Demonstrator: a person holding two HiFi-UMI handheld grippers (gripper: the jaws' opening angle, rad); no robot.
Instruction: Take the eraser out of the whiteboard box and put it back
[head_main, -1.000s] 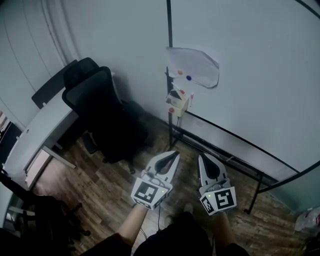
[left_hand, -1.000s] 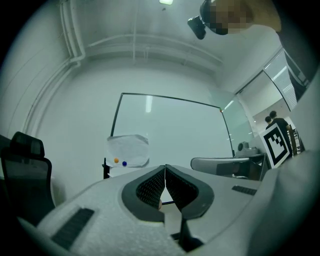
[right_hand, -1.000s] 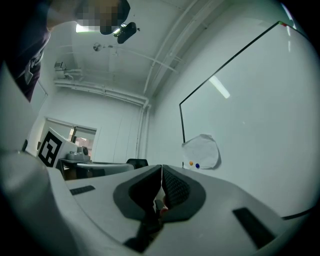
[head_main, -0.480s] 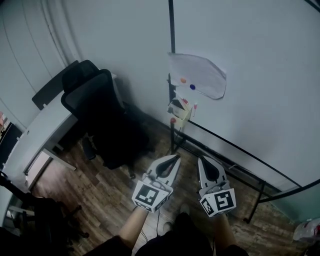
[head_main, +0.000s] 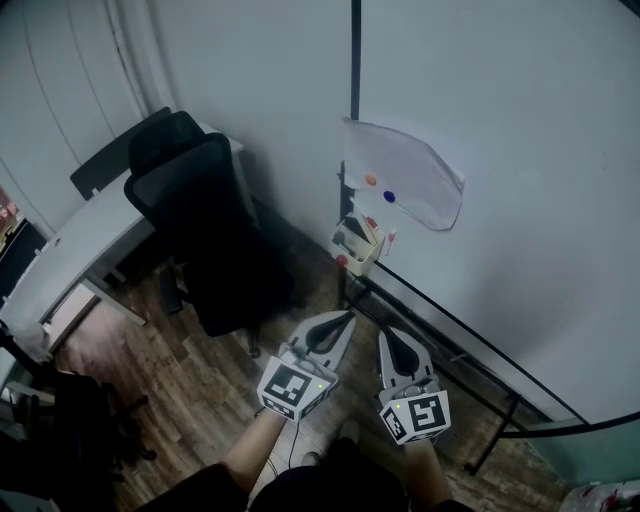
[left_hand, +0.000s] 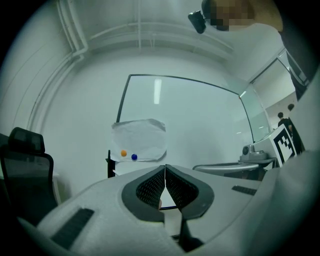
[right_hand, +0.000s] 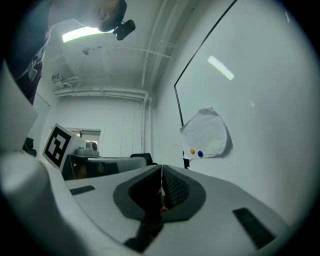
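The small whiteboard box (head_main: 357, 245) hangs at the lower left corner of the whiteboard (head_main: 520, 150), with markers and a dark item inside; I cannot tell the eraser apart. My left gripper (head_main: 349, 319) and right gripper (head_main: 382, 336) are held side by side below the box, well short of it, both pointing toward the board. Both are shut with nothing between the jaws. In the left gripper view the left gripper (left_hand: 165, 167) points at the board under a sheet of paper (left_hand: 139, 140). The right gripper (right_hand: 161, 167) shows the same paper (right_hand: 205, 134) to its right.
A black office chair (head_main: 205, 230) stands left of the board beside a white desk (head_main: 85, 250). The paper (head_main: 405, 185) is pinned by orange and blue magnets. The board's black stand frame (head_main: 440, 325) runs along the wooden floor (head_main: 190, 390) just ahead of the grippers.
Both grippers have moved together toward the lower part of the head view and a little left. The board and box now sit lower in that view.
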